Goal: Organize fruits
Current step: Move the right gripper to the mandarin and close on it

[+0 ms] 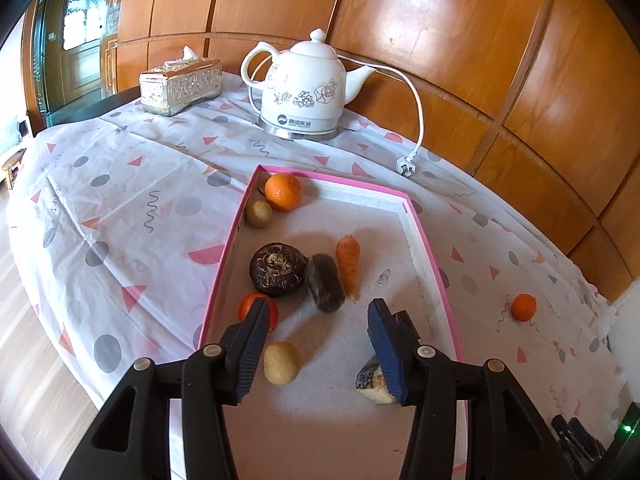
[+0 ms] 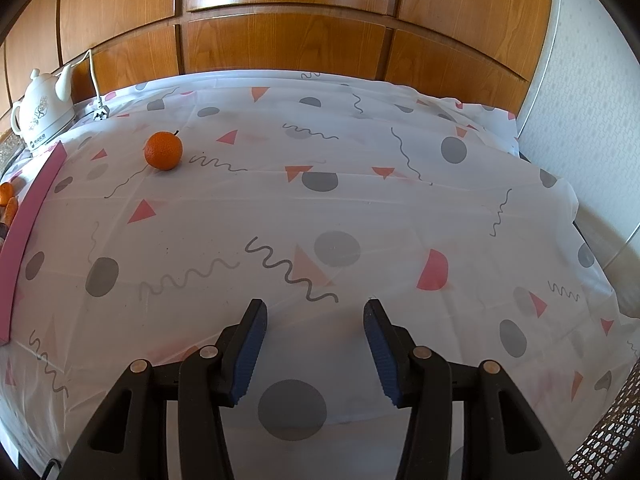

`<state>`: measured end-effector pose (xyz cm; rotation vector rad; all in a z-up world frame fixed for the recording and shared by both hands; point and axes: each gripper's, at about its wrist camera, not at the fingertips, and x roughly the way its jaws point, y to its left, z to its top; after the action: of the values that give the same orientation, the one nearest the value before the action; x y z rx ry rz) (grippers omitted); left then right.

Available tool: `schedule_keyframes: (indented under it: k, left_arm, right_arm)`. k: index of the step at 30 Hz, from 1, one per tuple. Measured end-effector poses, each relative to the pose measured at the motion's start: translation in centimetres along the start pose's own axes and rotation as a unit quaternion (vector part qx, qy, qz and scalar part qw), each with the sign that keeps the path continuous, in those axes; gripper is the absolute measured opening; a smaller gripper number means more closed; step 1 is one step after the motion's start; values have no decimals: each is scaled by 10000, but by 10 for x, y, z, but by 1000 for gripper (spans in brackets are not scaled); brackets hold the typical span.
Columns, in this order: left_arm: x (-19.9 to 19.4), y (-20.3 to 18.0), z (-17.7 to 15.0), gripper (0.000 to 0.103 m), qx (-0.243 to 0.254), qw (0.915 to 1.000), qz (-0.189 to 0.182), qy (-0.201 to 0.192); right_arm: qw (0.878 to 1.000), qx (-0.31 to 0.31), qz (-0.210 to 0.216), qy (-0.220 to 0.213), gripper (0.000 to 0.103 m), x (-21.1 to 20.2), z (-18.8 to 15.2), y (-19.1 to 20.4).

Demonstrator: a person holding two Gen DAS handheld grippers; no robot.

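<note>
Fingers of the left gripper [image 1: 318,308] are hanging spread over the pink tray [image 1: 224,256]; the right gripper [image 2: 316,308] is hovering spread, lower centre, above the table [image 2: 400,216].

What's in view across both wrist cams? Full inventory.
tray: 1, pink rim, white floor, on the tablecloth
oranges: 2, orange; one in the tray's far corner, one loose on the cloth outside the tray
carrot: 1, orange, mid tray
small tan round fruits: 2; one beside the tray orange, one near the left gripper
dark round root: 1, mid tray
dark oblong item: 1, beside the carrot
red fruit: 1, partly hidden
dark-and-pale piece: 1, partly hidden
kettle: 1, white, with unplugged cord
tissue box: 1, silver
tablecloth: 1, white, patterned
left gripper: open, empty, over tray
right gripper: open, empty, over cloth
</note>
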<state>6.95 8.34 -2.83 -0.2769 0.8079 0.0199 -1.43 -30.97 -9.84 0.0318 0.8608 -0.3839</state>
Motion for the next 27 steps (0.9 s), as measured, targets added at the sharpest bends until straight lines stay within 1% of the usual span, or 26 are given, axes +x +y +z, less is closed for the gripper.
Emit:
schedule_keyframes:
  k: [3, 8, 10, 15, 21, 22, 24, 27]
  left_arm:
    - [-5, 1, -4, 56, 58, 10000, 10, -25]
    - [-14, 5, -12, 58, 185, 9998, 33, -27]
    - [-18, 7, -15, 59, 236, 9997, 44, -44]
    - [-28, 9, -20, 64, 274, 9995, 75, -145]
    - [-31, 8, -22, 64, 348, 9992, 98, -186]
    - [-32, 8, -22, 64, 354, 9991, 100, -194]
    - [-33, 7, -23, 64, 372, 9990, 110, -210]
    - [-35, 7, -23, 64, 403, 9988, 121, -250]
  right_arm:
    - [10000, 5, 16, 3, 51, 0, 0, 0]
    - [9999, -36, 133, 4, 51, -1, 3, 3]
    - [9994, -73, 323, 39, 51, 0, 6, 6]
    - [9966, -278, 782, 25, 51, 0, 22, 20]
    - [9902, -408, 1330, 81, 51, 7, 47, 39]
    - [9889, -434, 1420, 86, 52, 9, 52, 43]
    - [9872, -441, 1526, 100, 58, 13, 61, 50]
    - [9848, -367, 1696, 114, 59, 18, 77, 58]
